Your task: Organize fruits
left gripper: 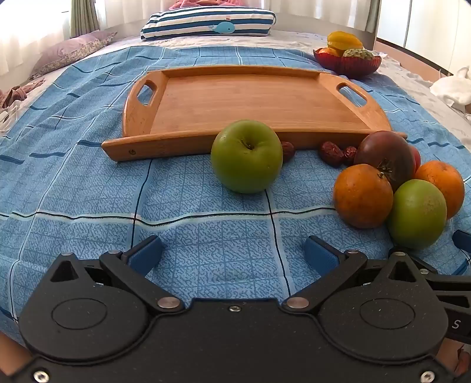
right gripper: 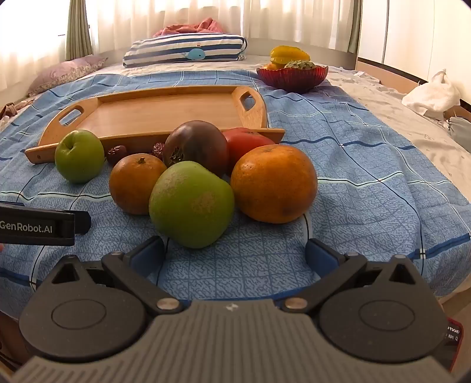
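An empty wooden tray (left gripper: 235,97) (right gripper: 164,112) lies on the blue checked cloth. A green apple (left gripper: 246,156) (right gripper: 79,156) sits alone before its front rim. To the right is a cluster: two oranges (left gripper: 362,196) (right gripper: 273,184), a second green apple (left gripper: 417,213) (right gripper: 191,204), a dark tomato (left gripper: 385,156) (right gripper: 197,145), a red tomato (right gripper: 247,144) and red dates (left gripper: 331,153). My left gripper (left gripper: 232,256) stands open, short of the lone apple. My right gripper (right gripper: 235,253) is open too, just before the second green apple, with nothing between its fingers.
A red bowl (left gripper: 347,63) (right gripper: 291,75) of fruit stands behind the tray at the right. A striped pillow (left gripper: 206,25) and a purple pillow (left gripper: 70,51) lie at the head of the bed. White cloth (right gripper: 432,94) lies at the right edge.
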A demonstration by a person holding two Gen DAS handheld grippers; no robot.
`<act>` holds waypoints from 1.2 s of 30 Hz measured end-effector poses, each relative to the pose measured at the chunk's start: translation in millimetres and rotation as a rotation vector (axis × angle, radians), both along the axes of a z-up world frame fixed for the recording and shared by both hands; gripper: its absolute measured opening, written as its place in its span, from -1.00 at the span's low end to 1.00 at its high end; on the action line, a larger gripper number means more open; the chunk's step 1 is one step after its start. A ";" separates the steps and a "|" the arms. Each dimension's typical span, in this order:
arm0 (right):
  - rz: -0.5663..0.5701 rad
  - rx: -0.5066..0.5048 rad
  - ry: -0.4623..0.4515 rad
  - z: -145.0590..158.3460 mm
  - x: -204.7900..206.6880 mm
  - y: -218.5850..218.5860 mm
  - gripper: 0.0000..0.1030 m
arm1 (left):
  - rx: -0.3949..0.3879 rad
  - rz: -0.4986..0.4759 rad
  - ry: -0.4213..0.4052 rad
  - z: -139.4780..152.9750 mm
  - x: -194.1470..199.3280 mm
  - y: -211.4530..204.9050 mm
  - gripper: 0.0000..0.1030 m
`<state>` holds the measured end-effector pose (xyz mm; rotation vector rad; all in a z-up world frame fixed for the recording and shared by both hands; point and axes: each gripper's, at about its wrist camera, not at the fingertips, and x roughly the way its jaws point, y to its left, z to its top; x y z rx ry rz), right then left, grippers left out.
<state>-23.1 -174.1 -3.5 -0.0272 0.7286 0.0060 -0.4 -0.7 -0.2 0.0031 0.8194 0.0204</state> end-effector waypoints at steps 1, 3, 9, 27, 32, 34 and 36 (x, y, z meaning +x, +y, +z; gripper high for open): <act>0.000 -0.001 0.000 0.0 -0.1 0.1 1.00 | -0.001 0.000 0.003 0.0 0.1 0.0 1.00; 0.000 -0.002 0.000 0.0 -0.3 0.3 1.00 | -0.002 -0.001 0.003 -0.2 -0.5 -0.6 1.00; 0.000 -0.003 -0.002 -0.1 -0.8 0.6 1.00 | -0.004 -0.001 -0.002 1.2 -3.9 -0.7 1.00; 0.000 -0.003 -0.007 -0.6 -2.0 0.8 1.00 | -0.005 -0.001 -0.001 2.2 -3.1 -1.0 1.00; 0.000 -0.003 -0.008 -0.4 -2.1 0.8 1.00 | -0.004 -0.001 -0.002 2.3 -3.4 -1.2 1.00; 0.000 -0.003 -0.008 -0.3 -2.1 0.9 1.00 | -0.005 0.000 -0.001 2.5 -4.0 -1.5 1.00; 0.000 -0.003 -0.008 -0.2 -2.1 0.9 1.00 | -0.004 -0.001 -0.002 2.2 -4.0 -1.5 1.00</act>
